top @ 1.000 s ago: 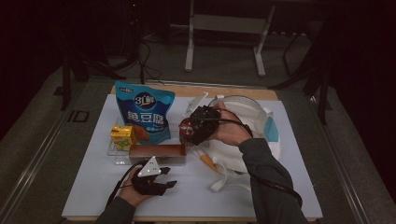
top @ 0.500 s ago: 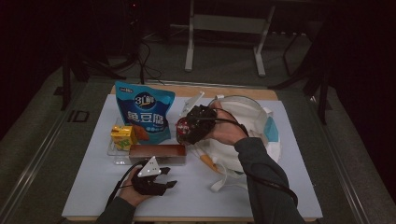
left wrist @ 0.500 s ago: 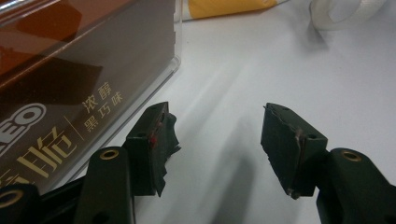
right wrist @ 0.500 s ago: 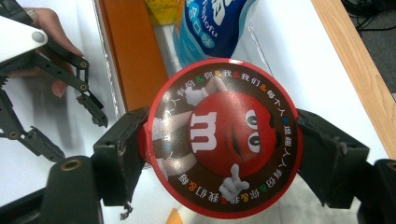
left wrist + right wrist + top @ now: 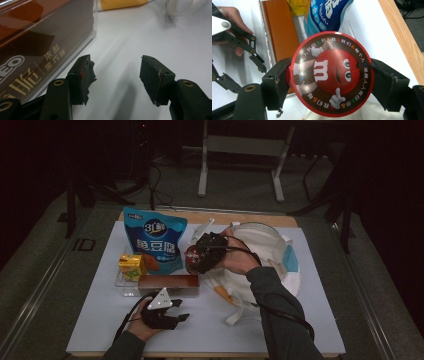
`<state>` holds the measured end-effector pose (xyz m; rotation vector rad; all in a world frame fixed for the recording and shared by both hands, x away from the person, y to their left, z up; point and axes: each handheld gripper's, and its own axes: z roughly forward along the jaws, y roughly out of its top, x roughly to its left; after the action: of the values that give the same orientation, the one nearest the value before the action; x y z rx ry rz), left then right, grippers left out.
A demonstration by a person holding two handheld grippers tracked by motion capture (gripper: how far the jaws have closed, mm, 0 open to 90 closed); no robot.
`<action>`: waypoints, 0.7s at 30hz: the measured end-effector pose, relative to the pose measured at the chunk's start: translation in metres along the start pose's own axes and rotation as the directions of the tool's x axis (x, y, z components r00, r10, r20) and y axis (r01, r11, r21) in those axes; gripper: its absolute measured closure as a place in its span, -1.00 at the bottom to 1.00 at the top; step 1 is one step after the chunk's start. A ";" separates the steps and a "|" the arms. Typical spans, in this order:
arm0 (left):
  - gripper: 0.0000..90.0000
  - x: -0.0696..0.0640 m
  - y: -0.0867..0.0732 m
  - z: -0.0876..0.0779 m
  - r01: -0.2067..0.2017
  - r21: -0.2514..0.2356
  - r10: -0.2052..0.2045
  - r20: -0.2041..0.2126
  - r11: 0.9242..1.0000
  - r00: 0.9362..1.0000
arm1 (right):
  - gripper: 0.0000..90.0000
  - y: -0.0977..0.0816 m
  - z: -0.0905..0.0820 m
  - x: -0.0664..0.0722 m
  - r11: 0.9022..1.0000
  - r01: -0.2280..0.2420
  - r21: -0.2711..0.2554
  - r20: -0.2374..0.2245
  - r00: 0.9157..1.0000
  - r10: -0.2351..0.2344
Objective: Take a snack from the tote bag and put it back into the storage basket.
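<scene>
Right gripper [image 5: 329,75] clamps the round red M&M tin [image 5: 332,73] by its sides, held above the table's [image 5: 310,330] middle, over the clear tray [image 5: 125,287]. Tray holds a brown chocolate box [image 5: 168,284], a yellow drink carton [image 5: 131,266] and a blue tofu snack bag [image 5: 155,242]. Left gripper [image 5: 115,75] rests near the front edge, jaws apart, empty.

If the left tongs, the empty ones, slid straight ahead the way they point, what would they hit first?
Probably nothing soon: between the open left tongs lies bare white table. The brown box sits just to one side, so that tong might graze its clear edge. Farther on lie an orange piece and white strap; depth is unclear.
</scene>
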<state>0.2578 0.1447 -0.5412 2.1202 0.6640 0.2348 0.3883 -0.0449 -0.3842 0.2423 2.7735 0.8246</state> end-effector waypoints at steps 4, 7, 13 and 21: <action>-0.05 0.000 0.000 0.000 0.000 0.000 0.000 0.001 1.000 1.000 | -0.47 0.001 0.003 0.000 1.000 -0.003 -0.003 -0.003 1.000 0.003; -0.05 0.000 0.000 0.000 -0.001 0.000 0.001 0.000 1.000 1.000 | -0.47 0.001 0.004 0.000 1.000 0.000 0.000 -0.002 1.000 0.000; -0.05 0.000 0.000 0.000 -0.001 -0.001 0.001 0.000 1.000 1.000 | -0.47 0.003 0.008 -0.001 1.000 0.003 0.006 -0.004 1.000 -0.003; -0.05 0.000 0.000 0.000 0.000 -0.002 0.000 -0.001 1.000 1.000 | -0.47 0.005 0.012 -0.003 1.000 0.004 0.009 0.000 1.000 -0.004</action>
<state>0.2575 0.1447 -0.5412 2.1185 0.6634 0.2362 0.3948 -0.0354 -0.3913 0.2387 2.7773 0.8120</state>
